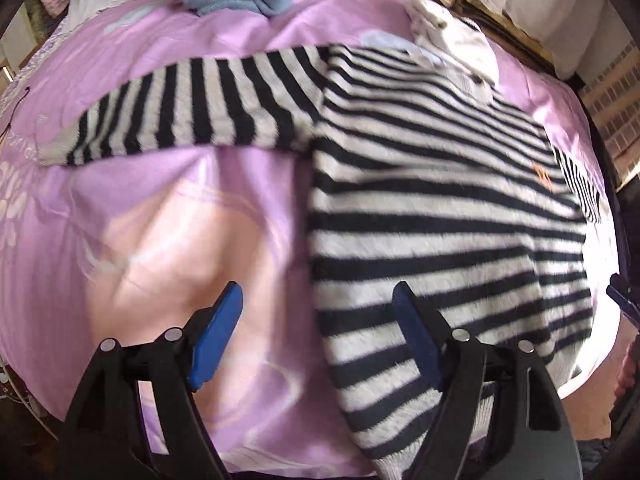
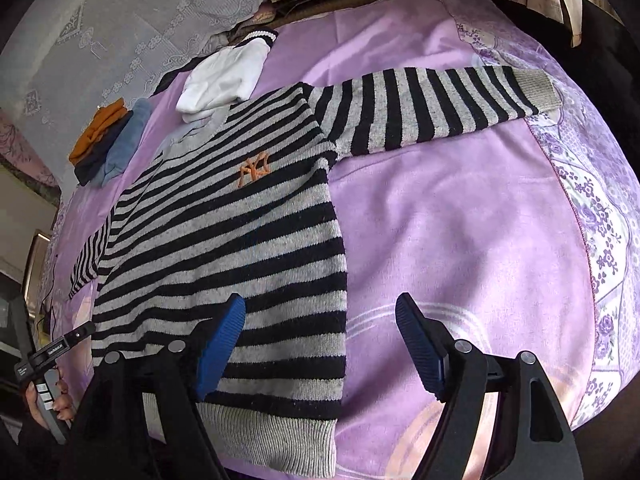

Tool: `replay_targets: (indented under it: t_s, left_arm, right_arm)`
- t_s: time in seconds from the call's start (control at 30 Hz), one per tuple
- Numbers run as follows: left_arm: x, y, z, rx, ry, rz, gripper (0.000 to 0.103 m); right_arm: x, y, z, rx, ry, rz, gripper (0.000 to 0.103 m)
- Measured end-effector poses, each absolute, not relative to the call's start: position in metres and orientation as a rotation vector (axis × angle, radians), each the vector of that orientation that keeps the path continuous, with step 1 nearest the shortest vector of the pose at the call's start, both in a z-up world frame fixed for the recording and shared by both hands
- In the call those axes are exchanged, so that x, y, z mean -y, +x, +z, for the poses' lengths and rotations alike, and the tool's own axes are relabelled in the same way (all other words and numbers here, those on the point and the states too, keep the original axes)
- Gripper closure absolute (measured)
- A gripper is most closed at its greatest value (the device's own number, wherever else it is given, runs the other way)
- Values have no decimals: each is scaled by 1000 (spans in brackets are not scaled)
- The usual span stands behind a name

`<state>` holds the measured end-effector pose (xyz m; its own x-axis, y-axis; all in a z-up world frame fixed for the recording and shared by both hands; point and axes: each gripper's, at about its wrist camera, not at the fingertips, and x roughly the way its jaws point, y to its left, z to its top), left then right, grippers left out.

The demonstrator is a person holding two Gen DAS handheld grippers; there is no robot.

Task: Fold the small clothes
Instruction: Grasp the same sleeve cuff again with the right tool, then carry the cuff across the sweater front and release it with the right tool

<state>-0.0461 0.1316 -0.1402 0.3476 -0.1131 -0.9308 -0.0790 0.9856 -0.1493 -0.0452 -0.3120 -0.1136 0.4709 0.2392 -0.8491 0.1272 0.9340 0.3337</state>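
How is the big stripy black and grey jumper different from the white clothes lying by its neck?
The black-and-grey striped knitted jumper is spread flat with sleeves out; the plain white garment is bunched. The jumper is much bigger, and carries an orange stitched logo. Both lie on the pink bedcover.

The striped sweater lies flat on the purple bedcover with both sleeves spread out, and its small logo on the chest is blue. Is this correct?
Not quite: the logo is orange, not blue, as the right wrist view shows. The rest holds: the striped sweater lies flat on the purple bedcover with both sleeves spread out.
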Motion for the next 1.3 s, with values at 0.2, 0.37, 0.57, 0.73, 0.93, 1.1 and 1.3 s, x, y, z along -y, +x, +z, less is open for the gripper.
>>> replay_targets:
  t_s: [0.2, 0.37, 0.57, 0.73, 0.93, 1.1, 1.3]
  left_arm:
    - [-96, -73, -163, -1262, -130, -8, 38]
    - [-103, -82, -152, -1246, -161, 28, 76]
    - [-104, -103, -154, -1276, -177, 68, 77]
    - [-113, -109, -120, -1206, -226, 96, 69]
    - [-116, -80, -116, -1184, -167, 107, 52]
    - [-119, -52, -117, -1190, -174, 123, 50]
    - [-31, -1, -90, -1110, 59, -15, 46]
  right_arm:
    - [290, -59, -151, -1212, 383, 260, 59]
    - [289, -70, -150, -1225, 361, 380, 90]
    - [302, -74, -163, -1324, 323, 458, 85]
    - [340, -51, -130, -1154, 349, 391, 61]
    - [460, 7, -130, -892, 805, 56, 62]
    - [537, 20, -145, -745, 1017, -160, 62]
    - [582, 35, -163, -710, 1088, -244, 62]
